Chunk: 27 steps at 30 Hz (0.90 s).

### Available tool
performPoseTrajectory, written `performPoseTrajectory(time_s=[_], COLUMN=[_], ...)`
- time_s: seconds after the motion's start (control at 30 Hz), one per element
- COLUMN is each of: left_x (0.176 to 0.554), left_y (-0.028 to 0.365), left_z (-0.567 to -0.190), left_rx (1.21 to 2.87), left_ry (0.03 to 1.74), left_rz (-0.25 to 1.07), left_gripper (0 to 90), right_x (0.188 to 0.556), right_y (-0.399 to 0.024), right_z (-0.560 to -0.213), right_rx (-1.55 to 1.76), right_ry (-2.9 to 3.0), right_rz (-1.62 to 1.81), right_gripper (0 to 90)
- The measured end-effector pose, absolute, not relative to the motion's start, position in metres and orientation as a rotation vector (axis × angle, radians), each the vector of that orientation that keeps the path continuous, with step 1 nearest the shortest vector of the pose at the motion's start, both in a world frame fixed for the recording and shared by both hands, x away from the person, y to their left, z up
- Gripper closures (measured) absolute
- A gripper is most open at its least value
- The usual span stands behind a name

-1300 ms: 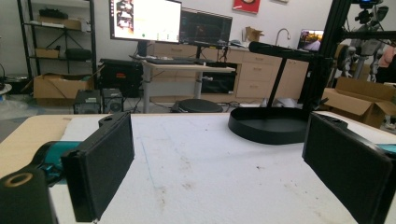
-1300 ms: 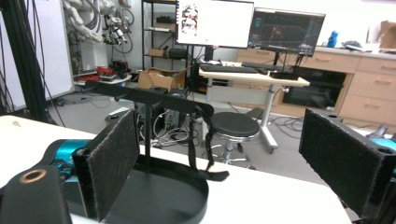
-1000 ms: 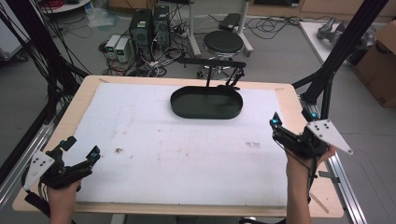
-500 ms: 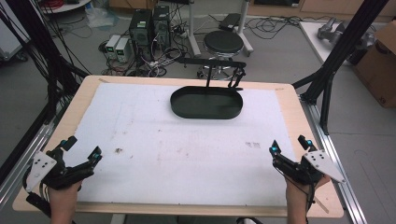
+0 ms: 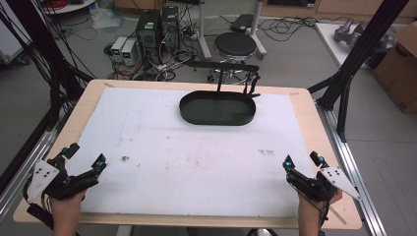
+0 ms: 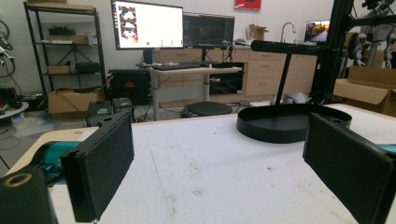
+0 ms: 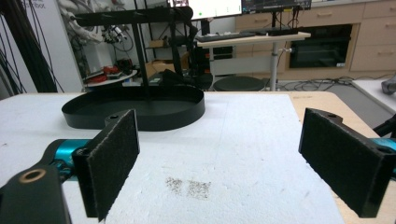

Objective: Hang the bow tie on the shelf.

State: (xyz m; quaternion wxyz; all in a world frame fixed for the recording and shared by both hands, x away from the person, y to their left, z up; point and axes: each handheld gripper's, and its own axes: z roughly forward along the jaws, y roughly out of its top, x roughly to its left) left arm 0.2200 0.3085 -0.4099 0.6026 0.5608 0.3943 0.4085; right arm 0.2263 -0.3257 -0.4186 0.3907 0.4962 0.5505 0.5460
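Tray: a black oval tray [image 5: 217, 109] with a low wall sits on the far middle of the white sheet, empty inside; in the left gripper view [image 6: 289, 123] it lies far right, in the right gripper view [image 7: 135, 112] far left
Stand: a black T-shaped stand [image 5: 223, 66] rises at the tray's far rim, its bar level above the tray
Right gripper: the right gripper [image 5: 302, 163] is at the near right of the table, held in a hand [image 5: 314, 209]; jaws wide apart, nothing between them; its black pads [image 7: 114, 161] frame bare sheet
Left gripper: the left gripper [image 5: 86, 156] is at the near left corner, held in a hand [image 5: 66, 211]; jaws wide apart on nothing, pads [image 6: 100, 163] over bare sheet
Both grippers: well apart from the tray and from each other
Change: the right gripper now sits lower and nearer the table's near edge than a second ago, jaws as wide as before; the left gripper and tray keep their places
Table: a wooden table [image 5: 88, 96] under a white sheet [image 5: 147, 128] with small dark smudges, one patch [image 5: 266, 152] just ahead of the right gripper
Writing: none readable; screens [image 6: 147, 25] in the left gripper view are too blurred to read
Surroundings: a round black stool [image 5: 235, 45] and computer cases [image 5: 157, 27] on the floor beyond the far edge
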Motion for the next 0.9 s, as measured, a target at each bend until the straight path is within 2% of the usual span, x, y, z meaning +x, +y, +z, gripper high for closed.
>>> performPoseTrajectory(time_s=[0.9], left_x=[0.2181], left_y=[0.3095], left_z=[-0.4129], left_rx=[1.312], left_ry=[0.924], left_rz=[0.956], left_gripper=[7.8], right_x=[0.2251], right_y=[-0.3212], right_z=[-0.4165], right_rx=[1.225], right_ry=[1.399], right_rz=[1.417], right_gripper=[11.3])
